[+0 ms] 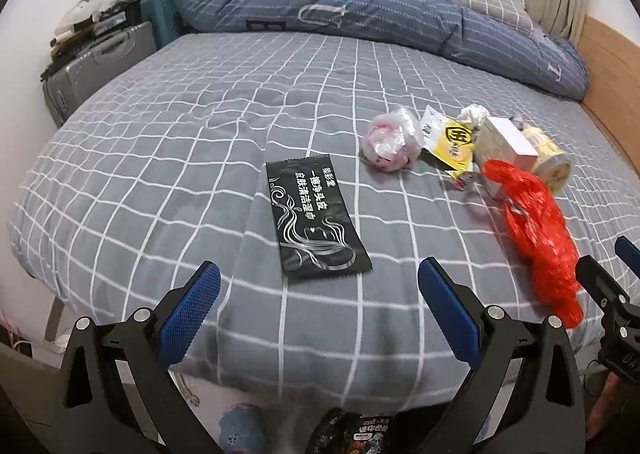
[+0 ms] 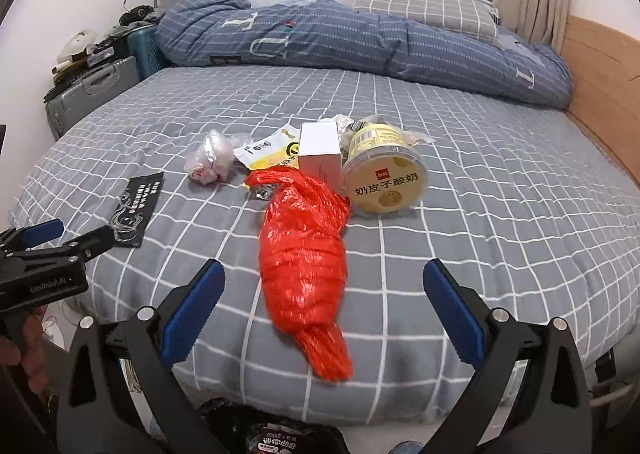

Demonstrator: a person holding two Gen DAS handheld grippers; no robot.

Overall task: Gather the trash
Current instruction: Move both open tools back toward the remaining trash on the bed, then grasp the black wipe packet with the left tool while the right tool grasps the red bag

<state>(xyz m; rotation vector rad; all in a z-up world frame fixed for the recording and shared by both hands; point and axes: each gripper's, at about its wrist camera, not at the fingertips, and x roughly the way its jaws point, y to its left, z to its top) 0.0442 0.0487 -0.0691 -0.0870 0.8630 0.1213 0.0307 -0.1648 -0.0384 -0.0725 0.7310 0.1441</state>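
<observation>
One yogurt tub (image 2: 385, 174) labelled 奶皮子酸奶, black sachet (image 1: 316, 214)

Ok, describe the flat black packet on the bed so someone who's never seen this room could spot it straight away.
Start from the grey checked bed and find the heap of trash on it near the wooden side board. The black packet lies by itself, apart from the heap on the suitcase side, nearest the crumpled clear plastic ball. It is the only flat, dark piece, printed with white swirls and lettering.

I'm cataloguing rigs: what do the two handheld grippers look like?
Both match: the left gripper and right gripper have black angular frames with silver bolts and fingers faced with textured blue pads. The right wrist view shows white lettering on the left gripper's body, too blurred to read.
</observation>
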